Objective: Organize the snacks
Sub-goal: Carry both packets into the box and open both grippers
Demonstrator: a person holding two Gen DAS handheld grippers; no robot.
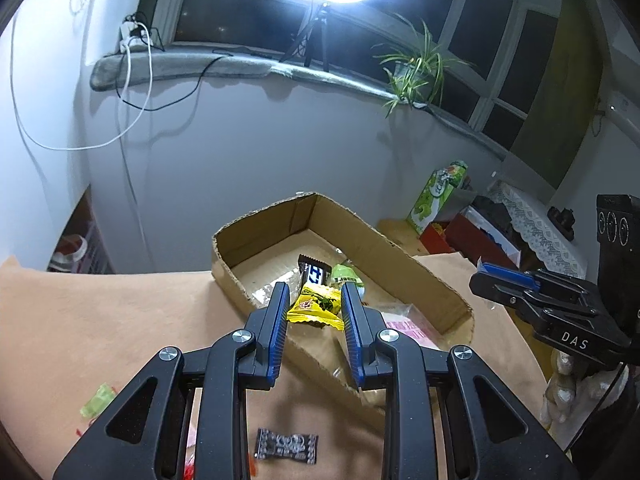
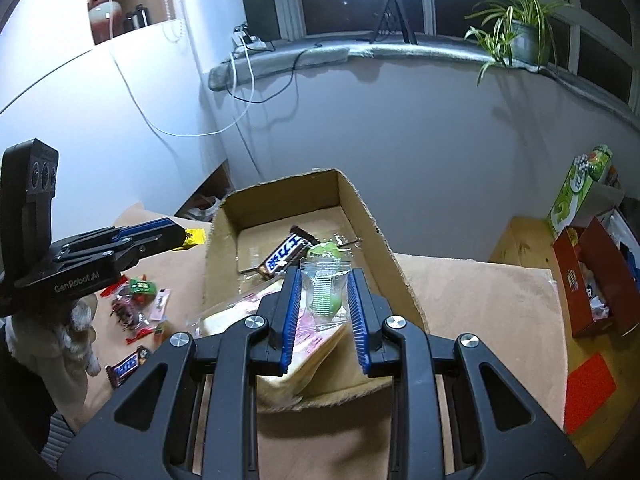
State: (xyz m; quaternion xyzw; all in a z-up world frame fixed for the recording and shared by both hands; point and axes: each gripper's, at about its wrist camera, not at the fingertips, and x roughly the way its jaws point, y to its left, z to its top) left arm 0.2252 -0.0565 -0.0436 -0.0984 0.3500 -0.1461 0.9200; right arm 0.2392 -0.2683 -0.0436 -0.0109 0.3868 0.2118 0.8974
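We are holding a yellow packet [image 1: 316, 307] crosswise in our left gripper [image 1: 314, 312], clenched on it just short of the box [image 1: 424, 276] and its near left wall, while our right gripper [image 2: 325, 300] is gripping a clear bag [image 2: 325, 288] over the box's near end. Both loads are hanging nearest the box's front, its long axis running away from us. Beyond, a chocolate bar [image 2: 285, 257] is lying mid-floor, with bare cardboard open toward the far wall.
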